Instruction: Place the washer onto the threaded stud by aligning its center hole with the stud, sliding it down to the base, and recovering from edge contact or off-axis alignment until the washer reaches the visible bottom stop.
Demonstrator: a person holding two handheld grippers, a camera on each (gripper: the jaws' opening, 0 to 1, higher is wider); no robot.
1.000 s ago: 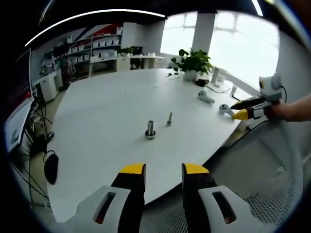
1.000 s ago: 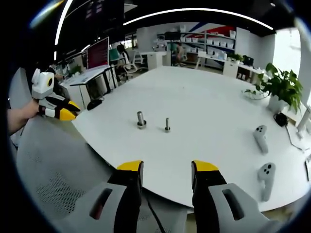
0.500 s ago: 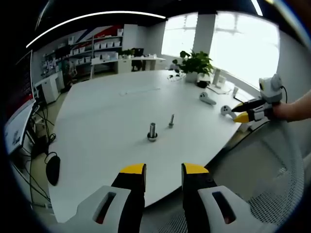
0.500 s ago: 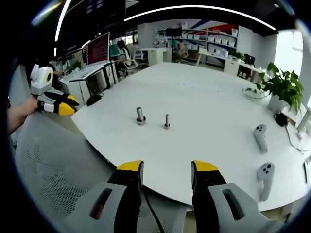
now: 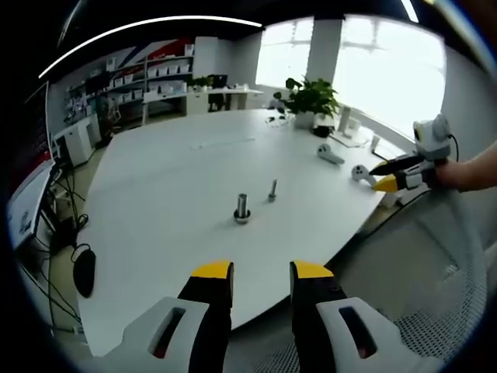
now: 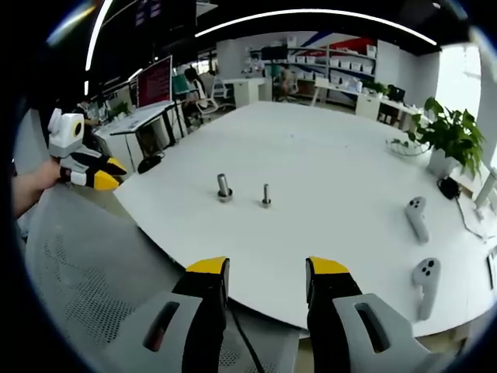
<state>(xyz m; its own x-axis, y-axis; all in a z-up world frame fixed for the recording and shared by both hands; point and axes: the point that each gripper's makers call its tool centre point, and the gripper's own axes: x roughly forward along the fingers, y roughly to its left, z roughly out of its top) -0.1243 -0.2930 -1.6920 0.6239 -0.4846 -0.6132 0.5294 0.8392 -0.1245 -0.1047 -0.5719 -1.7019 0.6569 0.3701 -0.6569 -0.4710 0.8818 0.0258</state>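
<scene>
Two upright metal pieces stand near the middle of the white table (image 5: 171, 179). One is a thick stud (image 5: 241, 208) (image 6: 224, 187) with a wider ring at its foot. The other is a thin threaded bolt (image 5: 272, 189) (image 6: 266, 195) just beside it. I cannot make out a loose washer at this distance. My left gripper (image 5: 262, 273) is open and empty, held short of the table's near edge; it also appears as the left gripper (image 6: 101, 172) in a hand. My right gripper (image 6: 265, 269) is open and empty too, and appears as the right gripper (image 5: 392, 177) off the table's right side.
Two white hand controllers (image 6: 417, 217) (image 6: 425, 273) lie on the table's right part, seen also as controllers (image 5: 329, 155) (image 5: 361, 174). A potted plant (image 5: 311, 99) (image 6: 449, 136) stands at the far edge. A grey mesh chair (image 6: 85, 264) (image 5: 435, 311) is under both grippers. Desks and shelves stand behind.
Both views have only drifted slightly with the hands. The stud, the bolt and the controllers stand where they were, and both grippers stay open.
</scene>
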